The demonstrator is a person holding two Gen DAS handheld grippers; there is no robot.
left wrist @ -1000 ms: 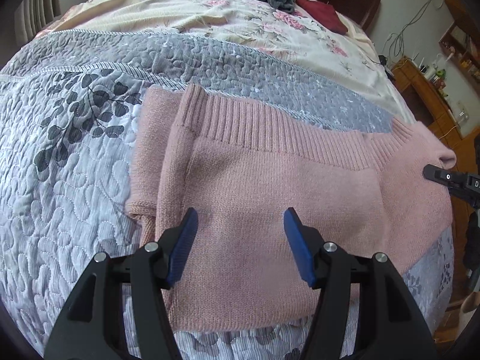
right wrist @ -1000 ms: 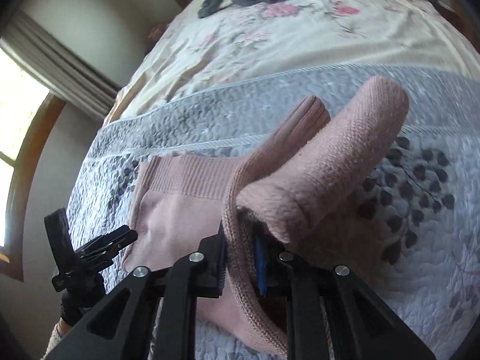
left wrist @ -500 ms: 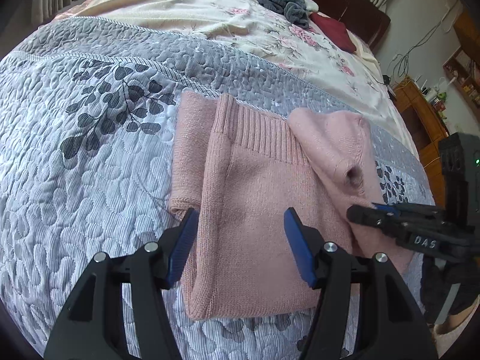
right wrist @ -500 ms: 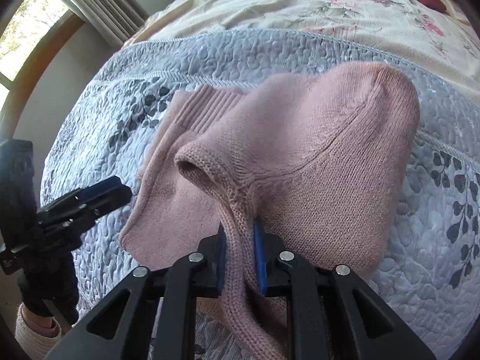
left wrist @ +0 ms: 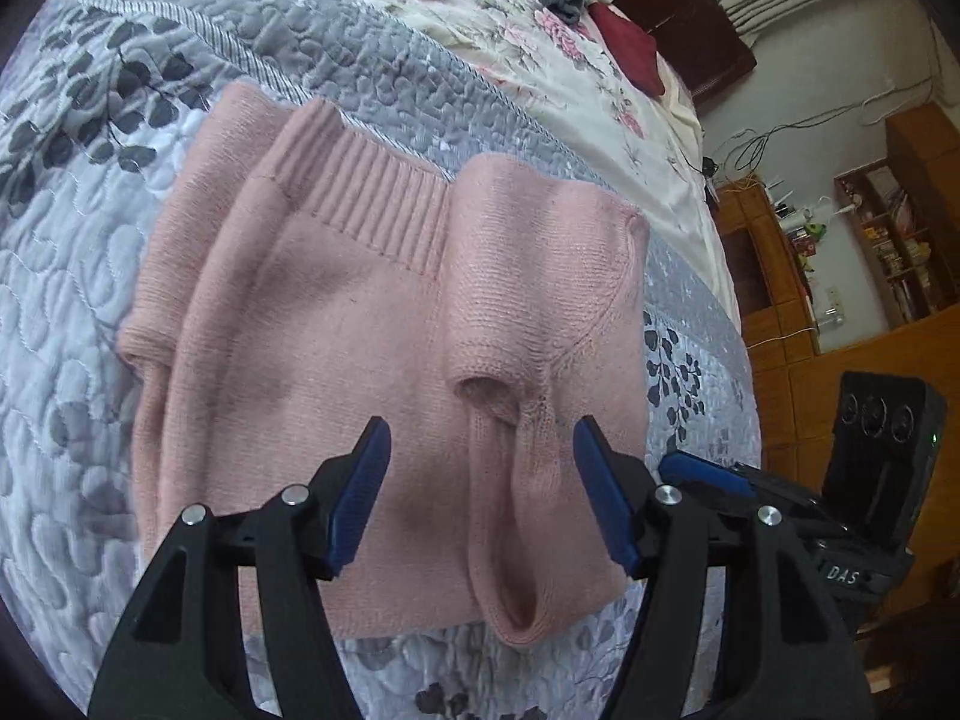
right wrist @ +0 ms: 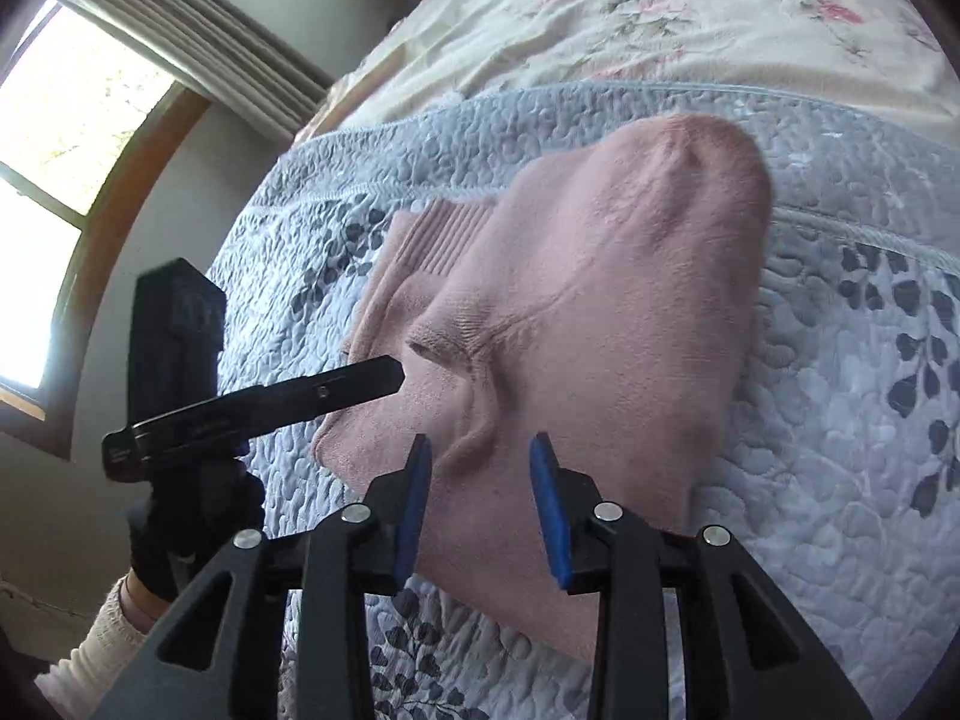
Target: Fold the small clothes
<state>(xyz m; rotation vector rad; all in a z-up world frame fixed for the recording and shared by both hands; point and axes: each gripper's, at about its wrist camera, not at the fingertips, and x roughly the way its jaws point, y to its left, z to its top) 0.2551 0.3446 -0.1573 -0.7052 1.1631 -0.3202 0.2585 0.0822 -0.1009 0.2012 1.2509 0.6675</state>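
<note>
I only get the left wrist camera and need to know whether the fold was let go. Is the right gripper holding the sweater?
Observer: No. The right gripper is open, with its blue pads on either side of a ridge in the pink sweater and not pinching it.
Operator: Is the folded-over part lying down on that side?
Observer: Yes, its outer edge rests on the quilt, though the far corner looks slightly humped.
Operator: Where is my left gripper from there?
Observer: The left gripper points at the small sleeve opening, and a black-gloved hand holds it.
</note>
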